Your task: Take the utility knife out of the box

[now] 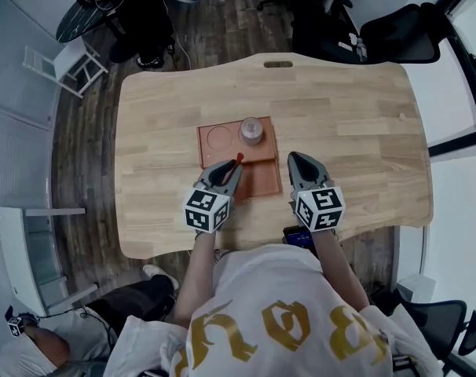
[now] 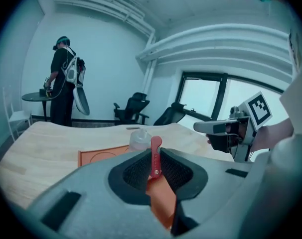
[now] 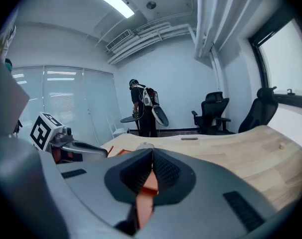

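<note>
left claw [image 1: 232,168] clamps red knife [image 2: 155,157], lower end hidden between jaws | knife's long axis along jaws, tip away from person, over box [image 1: 263,181] | right claw [image 1: 299,162] closed, empty

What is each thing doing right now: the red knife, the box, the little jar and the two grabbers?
utility knife, pinched between the left gripper's jaws, standing upright.
left gripper, shut on the utility knife.
right gripper, shut, holding nothing.
box, lying flat on the table.
small clear jar, standing upright on the box.
</note>
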Demonstrator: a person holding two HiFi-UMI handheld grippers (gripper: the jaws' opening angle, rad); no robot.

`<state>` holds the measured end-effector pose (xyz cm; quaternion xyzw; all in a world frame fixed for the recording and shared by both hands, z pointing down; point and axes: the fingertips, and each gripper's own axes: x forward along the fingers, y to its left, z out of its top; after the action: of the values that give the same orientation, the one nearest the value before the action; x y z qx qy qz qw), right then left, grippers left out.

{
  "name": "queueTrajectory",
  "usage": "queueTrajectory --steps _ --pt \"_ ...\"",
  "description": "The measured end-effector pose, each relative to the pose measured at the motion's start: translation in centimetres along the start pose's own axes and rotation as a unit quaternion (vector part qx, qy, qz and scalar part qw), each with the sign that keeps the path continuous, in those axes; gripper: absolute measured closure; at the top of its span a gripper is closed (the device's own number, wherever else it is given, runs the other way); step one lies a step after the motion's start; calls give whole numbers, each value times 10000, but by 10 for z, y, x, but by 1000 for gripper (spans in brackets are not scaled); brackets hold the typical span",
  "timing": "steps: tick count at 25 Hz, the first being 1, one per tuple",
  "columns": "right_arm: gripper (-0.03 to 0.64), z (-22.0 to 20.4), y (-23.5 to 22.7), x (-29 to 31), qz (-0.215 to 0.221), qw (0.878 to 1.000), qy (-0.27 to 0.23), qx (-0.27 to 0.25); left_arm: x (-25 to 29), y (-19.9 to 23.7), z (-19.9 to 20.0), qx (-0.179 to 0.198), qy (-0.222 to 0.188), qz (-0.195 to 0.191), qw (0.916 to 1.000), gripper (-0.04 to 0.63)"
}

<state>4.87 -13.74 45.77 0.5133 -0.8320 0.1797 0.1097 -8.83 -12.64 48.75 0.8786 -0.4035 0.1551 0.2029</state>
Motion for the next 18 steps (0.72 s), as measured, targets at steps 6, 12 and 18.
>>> queueTrajectory --steps 6,12,18 --pt "605 12 11 -9 36 9998 -177 -117 -21 0 36 203 -579 249 9978 538" --pt "606 20 17 -14 30 9993 -263 -257 -33 4 42 355 -665 415 9963 537" --pt "606 19 26 -20 170 9991 -268 -279 -42 -3 46 434 -819 416 9948 537"
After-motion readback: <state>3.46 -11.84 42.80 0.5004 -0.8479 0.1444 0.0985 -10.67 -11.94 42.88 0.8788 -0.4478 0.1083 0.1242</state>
